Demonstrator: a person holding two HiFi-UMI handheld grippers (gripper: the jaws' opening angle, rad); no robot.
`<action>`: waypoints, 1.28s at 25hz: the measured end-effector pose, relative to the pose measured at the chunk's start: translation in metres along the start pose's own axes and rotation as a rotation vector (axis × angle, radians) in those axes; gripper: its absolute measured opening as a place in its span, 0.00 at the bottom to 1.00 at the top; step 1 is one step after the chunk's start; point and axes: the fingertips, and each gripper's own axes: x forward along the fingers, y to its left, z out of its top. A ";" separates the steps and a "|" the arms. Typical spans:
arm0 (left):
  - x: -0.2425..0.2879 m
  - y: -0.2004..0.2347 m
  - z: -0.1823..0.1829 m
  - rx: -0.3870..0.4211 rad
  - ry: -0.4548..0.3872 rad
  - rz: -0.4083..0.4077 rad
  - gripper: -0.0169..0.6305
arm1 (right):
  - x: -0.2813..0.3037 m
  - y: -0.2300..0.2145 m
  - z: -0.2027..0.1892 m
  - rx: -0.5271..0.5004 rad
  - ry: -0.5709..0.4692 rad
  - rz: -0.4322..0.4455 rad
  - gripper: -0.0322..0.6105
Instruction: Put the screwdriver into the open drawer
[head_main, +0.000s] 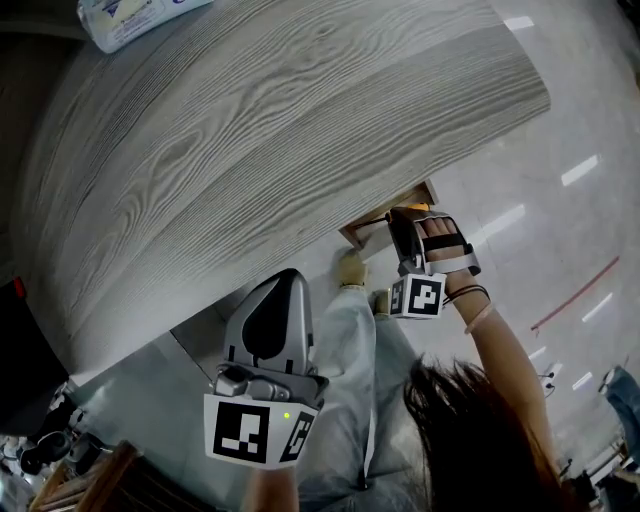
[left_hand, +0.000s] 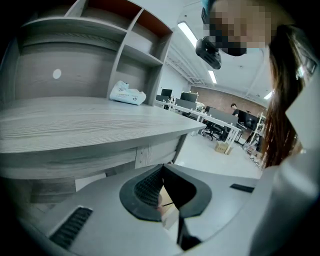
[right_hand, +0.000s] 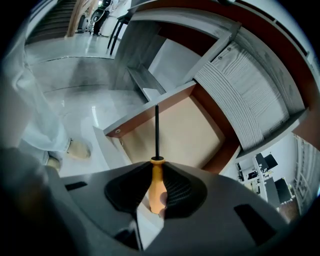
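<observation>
An orange-handled screwdriver (right_hand: 157, 186) with a black shaft is clamped between the jaws of my right gripper (right_hand: 156, 172). The shaft points straight at the front rim of the open drawer (right_hand: 186, 134), whose tan bottom is bare. In the head view the right gripper (head_main: 406, 232) sits just under the desk edge at the open drawer (head_main: 372, 226); the screwdriver is hidden there. My left gripper (head_main: 283, 288) hangs lower left, away from the drawer. The left gripper (left_hand: 161, 176) is shut with nothing between its jaws.
A grey wood-grain desk top (head_main: 250, 130) overhangs the drawer. A white packet (head_main: 130, 15) lies at its far end, the same packet (left_hand: 127, 93) below the shelving (left_hand: 135, 45). The person's shoe (head_main: 350, 268) and legs stand on the glossy floor beside the drawer.
</observation>
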 end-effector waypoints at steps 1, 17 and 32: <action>0.000 0.001 -0.001 -0.001 -0.001 0.001 0.05 | 0.002 0.001 0.000 -0.009 0.002 0.001 0.18; 0.009 0.012 -0.014 -0.018 0.007 0.010 0.05 | 0.042 0.010 -0.001 -0.102 0.031 0.031 0.18; 0.018 0.016 -0.018 -0.031 0.005 0.016 0.05 | 0.060 0.015 0.001 -0.117 0.046 0.094 0.19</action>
